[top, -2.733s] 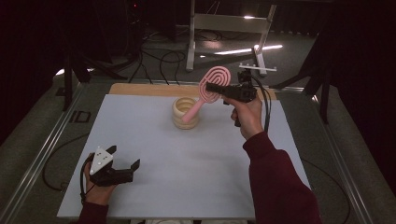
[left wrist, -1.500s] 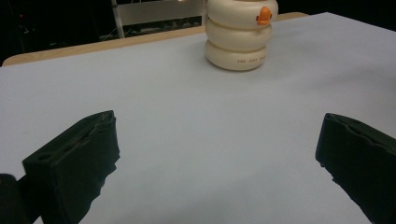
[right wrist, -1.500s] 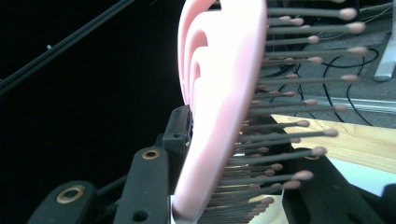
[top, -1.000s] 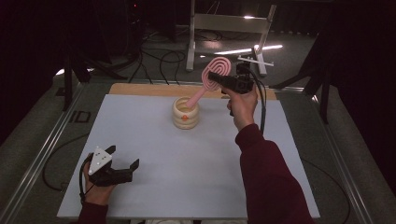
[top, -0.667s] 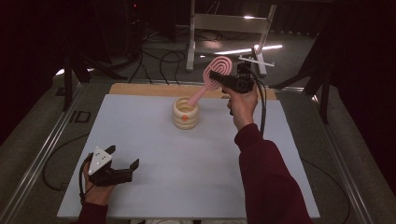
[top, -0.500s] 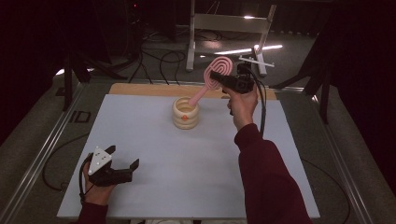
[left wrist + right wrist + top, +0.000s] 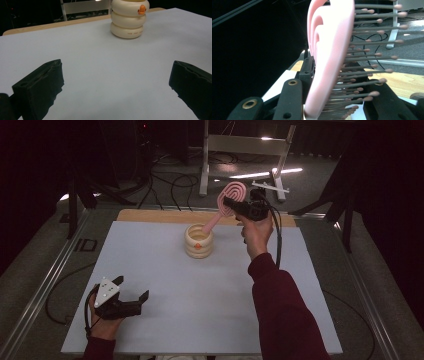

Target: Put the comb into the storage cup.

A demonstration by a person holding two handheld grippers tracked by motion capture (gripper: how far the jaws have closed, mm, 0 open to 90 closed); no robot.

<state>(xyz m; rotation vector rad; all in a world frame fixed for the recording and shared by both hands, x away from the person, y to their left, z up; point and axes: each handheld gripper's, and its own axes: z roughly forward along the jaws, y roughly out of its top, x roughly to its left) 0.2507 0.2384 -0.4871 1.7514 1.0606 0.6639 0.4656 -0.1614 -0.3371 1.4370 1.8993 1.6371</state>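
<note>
While the right gripper [image 7: 239, 205] clamps the pink hairbrush [image 7: 227, 204] by its light, stiff head, handle in the cup [image 7: 199, 240], the left gripper [image 7: 131, 304] rests released.

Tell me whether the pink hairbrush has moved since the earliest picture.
Yes. The pink hairbrush, held in the right gripper, has risen and shifted toward the far side, measured against the cream holder, though its handle end remains at the holder's mouth.

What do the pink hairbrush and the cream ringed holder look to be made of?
Pink hairbrush: likely moulded plastic with a matte finish; its body is smooth, evenly coloured and openwork, with thin stiff bristles ending in small ball tips. It is clamped in the right tool.

Cream holder: probably glazed ceramic or glossy plastic; its stacked rounded rings show soft highlights, small printed lettering and an orange beak-like detail. Which of the two is unclear.
</note>
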